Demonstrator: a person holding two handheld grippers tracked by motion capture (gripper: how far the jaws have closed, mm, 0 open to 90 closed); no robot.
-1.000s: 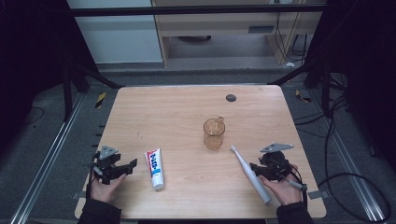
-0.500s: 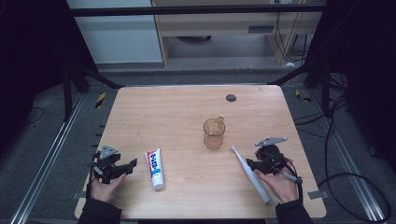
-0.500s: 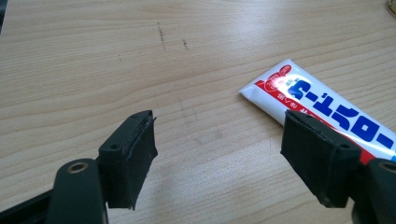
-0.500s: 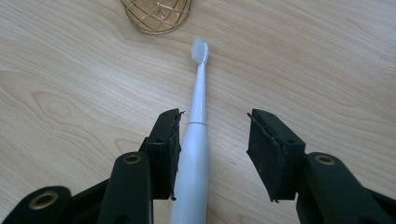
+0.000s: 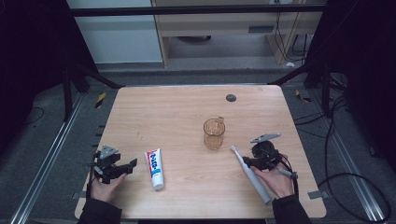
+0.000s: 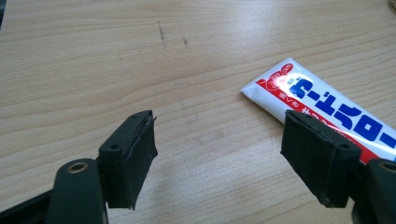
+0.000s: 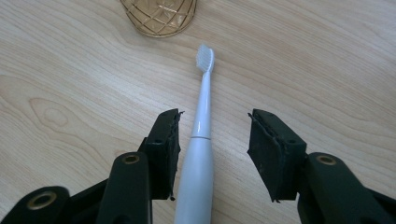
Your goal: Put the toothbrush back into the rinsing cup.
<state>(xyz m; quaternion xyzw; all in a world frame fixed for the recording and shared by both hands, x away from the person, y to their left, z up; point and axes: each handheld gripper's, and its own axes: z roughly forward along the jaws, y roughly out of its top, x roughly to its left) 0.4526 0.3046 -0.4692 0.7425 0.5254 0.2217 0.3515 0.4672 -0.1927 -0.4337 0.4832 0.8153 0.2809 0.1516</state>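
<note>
While my right gripper (image 7: 212,149) straddled the toothbrush (image 7: 201,135) unclenched, left gripper (image 6: 219,158) spread and empty, I judged closing on its handle came next.

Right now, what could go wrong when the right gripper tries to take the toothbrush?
The right gripper is open around the toothbrush, which lies nearer one jaw, so closing may push it sideways. The slim, rounded handle may roll. The brush head points at the glass cup close ahead, so a forward lift might hit it.

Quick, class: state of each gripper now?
Left gripper: open, empty, beside the toothpaste tube.
Right gripper: open, jaws astride the toothbrush, not gripping.
</note>
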